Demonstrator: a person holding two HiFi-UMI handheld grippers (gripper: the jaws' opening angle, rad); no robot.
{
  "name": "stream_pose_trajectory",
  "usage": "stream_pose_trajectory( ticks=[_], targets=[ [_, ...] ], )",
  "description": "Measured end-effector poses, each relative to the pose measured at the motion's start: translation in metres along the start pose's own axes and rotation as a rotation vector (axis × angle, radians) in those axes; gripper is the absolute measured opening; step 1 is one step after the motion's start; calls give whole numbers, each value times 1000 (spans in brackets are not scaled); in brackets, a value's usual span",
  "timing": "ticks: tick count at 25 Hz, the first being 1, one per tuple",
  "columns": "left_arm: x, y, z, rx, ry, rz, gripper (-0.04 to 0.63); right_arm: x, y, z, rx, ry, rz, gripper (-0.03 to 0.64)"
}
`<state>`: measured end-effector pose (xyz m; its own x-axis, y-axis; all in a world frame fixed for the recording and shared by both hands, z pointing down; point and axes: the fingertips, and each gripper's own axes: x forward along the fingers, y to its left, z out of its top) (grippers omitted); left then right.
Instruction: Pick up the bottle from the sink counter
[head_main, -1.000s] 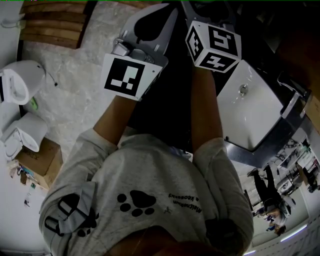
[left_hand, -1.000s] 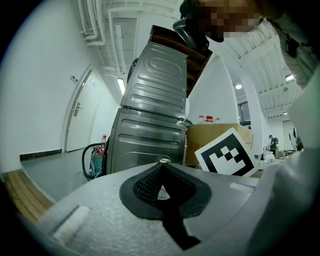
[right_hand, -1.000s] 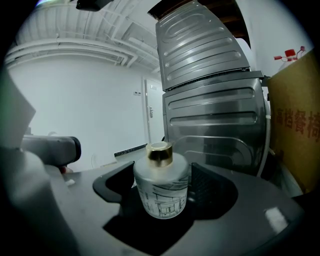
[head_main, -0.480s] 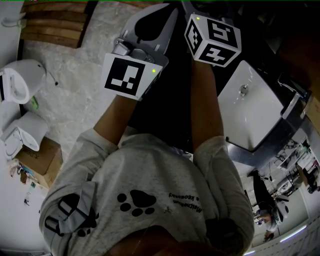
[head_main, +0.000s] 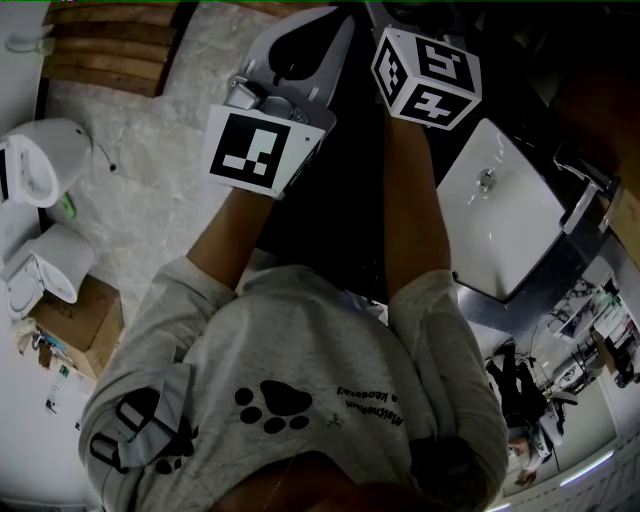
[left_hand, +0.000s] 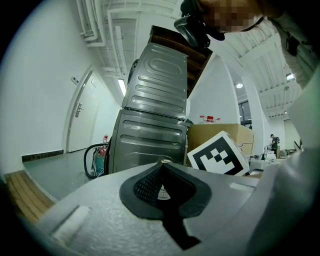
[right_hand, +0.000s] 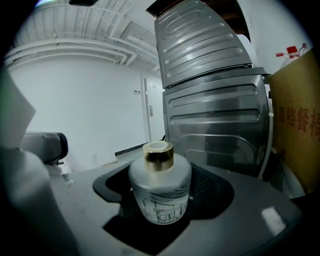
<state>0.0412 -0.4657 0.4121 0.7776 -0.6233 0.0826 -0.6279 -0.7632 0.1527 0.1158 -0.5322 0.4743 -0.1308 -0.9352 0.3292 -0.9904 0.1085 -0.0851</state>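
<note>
Frosted glass under a gold cap (right_hand: 158, 152), the squat, round bottle (right_hand: 160, 197) sits low in the middle of the right gripper view. It is pinched between the dark ribbed pads (right_hand: 212, 187) of our right claw (right_hand: 163, 180), and we judge it already off the tabletop, away from the white sink (head_main: 497, 215) at the right of the head view. Over the last second almost nothing has changed: both arms stay raised at the top of the frame and the right marker cube (head_main: 427, 75) only wobbles, so we take the pick as done and the hold as steady. Our left claw (left_hand: 162, 172) is closed on nothing, its grey plastic halves meeting with a sliver of light between them.
</note>
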Motion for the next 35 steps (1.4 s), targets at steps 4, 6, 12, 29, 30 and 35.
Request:
stream_pose_trajectory(
  ticks=[4, 6, 12, 29, 30, 35],
  targets=[
    [-6, -2, 2, 7, 0, 5, -2, -7, -1, -2, -22, 10, -6, 331],
    [-11, -4, 5, 11, -3, 8, -2, -13, 0, -4, -27, 11, -9, 331],
    [-24, -12, 17, 31, -17, 12, -2, -41, 0, 1, -33, 8, -22, 331],
    [-78, -67, 57, 81, -71, -37, -2, -176, 7, 30, -31, -34, -125, 331],
    [-81, -71, 59, 84, -72, -43, -2, -184, 7, 32, -31, -37, -134, 331],
    [-97, -84, 72, 97, -74, -55, -2, -228, 9, 55, -43, -83, -174, 331]
  ],
)
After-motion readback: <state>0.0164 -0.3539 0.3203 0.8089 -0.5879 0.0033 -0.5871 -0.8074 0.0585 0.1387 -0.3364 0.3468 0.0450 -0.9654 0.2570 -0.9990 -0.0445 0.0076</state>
